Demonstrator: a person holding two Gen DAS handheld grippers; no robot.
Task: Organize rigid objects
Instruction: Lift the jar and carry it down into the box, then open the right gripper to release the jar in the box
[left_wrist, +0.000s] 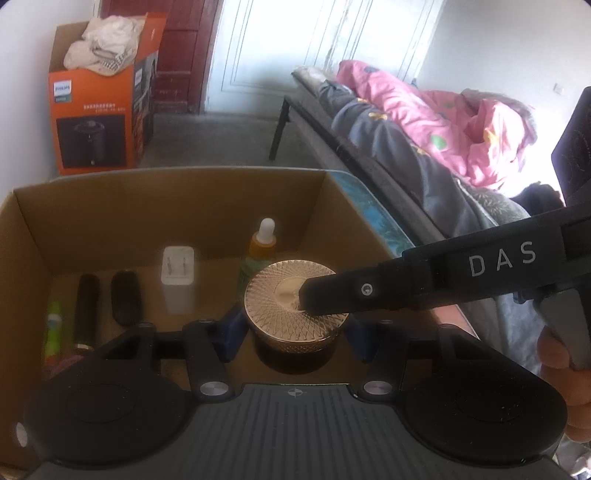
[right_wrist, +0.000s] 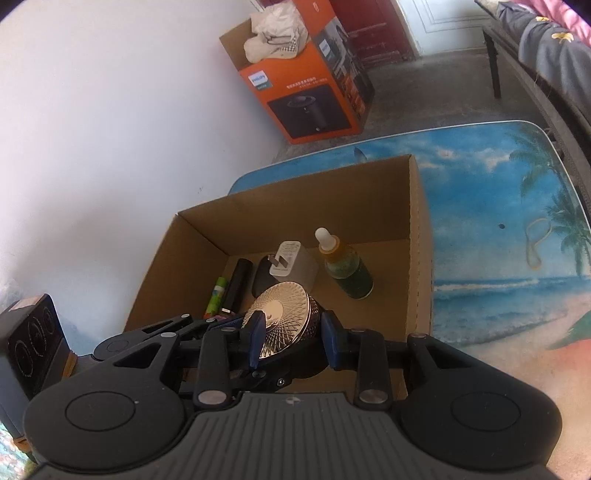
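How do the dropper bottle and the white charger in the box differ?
The dropper bottle is round, amber-green and see-through; the charger is blocky, white and opaque. The bottle ends in a white dropper cap, the charger in two metal prongs. Both sit in the cardboard box toward its far wall.

Orange appliance box (left_wrist: 99, 110) stuffed with cloth (left_wrist: 101, 42), pink quilt (left_wrist: 439, 114) on bed, beach-print tabletop (right_wrist: 498, 229)

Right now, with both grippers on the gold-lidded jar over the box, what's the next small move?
Probably lower the jar onto the bare floor of the box, near the dropper bottle. The left gripper clasps its sides, the right gripper presses its lid, and that spot looks free.
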